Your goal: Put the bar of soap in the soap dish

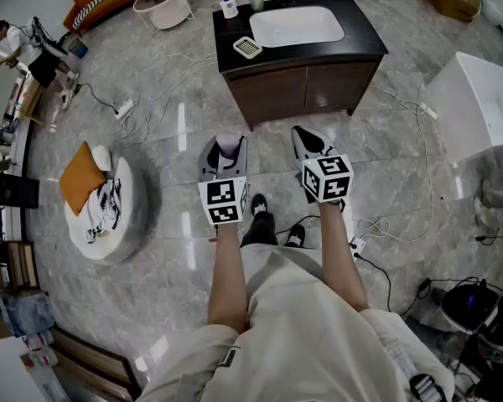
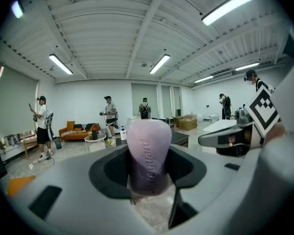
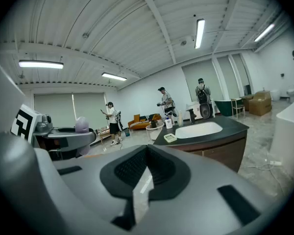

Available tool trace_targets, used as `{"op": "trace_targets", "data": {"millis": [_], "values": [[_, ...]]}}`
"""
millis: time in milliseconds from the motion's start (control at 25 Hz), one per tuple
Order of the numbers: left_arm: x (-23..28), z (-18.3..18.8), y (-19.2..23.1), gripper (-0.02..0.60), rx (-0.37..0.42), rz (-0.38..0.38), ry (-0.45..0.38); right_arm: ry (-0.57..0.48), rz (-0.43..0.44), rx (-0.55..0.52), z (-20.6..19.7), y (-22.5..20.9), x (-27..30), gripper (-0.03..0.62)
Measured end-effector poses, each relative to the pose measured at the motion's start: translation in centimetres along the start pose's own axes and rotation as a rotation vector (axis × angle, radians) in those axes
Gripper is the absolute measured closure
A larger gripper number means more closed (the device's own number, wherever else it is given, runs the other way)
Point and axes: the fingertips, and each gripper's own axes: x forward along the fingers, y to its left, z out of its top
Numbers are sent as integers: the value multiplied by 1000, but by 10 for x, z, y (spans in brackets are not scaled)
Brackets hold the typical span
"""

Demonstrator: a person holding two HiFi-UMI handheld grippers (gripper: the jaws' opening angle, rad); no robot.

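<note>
A lilac bar of soap (image 1: pixel 228 146) stands on end between the jaws of my left gripper (image 1: pixel 226 143), which is shut on it. The left gripper view shows the soap (image 2: pixel 146 165) filling the gap of the left gripper (image 2: pixel 148 148). My right gripper (image 1: pixel 308 136) is held level beside it, shut with nothing in it; the right gripper view shows its tips (image 3: pixel 147 153) meeting. The soap dish (image 1: pixel 247 47), a small white grid, lies on the dark counter (image 1: pixel 360 36) left of the basin, well ahead of both grippers. It shows in the right gripper view as the soap dish (image 3: pixel 170 137).
The counter is a wooden vanity with a white basin (image 1: pixel 298 25) and a pump bottle (image 1: pixel 227 5). A round pouf (image 1: pixel 109 203) with an orange cushion sits on the floor at left. A white tub (image 1: pixel 474 99) stands at right. Cables (image 1: pixel 402 224) trail over the marble floor. Several people stand at the back.
</note>
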Motion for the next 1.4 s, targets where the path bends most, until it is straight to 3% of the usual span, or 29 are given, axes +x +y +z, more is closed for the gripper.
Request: {"op": "trace_targets", "data": {"millis": [160,280,400,600,760,1240,1400], "values": [[6,1,8,379,12,1,-1,-7,-5,13,-2,0,8,589],[15,6,20,379,40,30,-7,5,-83,44,1,-20,17,589],[26,13,32,379,13,32,-25,18,-151,76,7,-34,23,589],[46,28,49,379,-2,18,-50,-9,-117,57,35,-28,39,589],[64,31,70,379,-26,23,-64,-2,-118,53,41,-31,54,588],[141,44,107,379,-82,-57,-107,31,-130,44,58,-42,125,588],[160,45,126,379,-92,-81,-110,31,-116,-26,67,-22,155,588]]}}
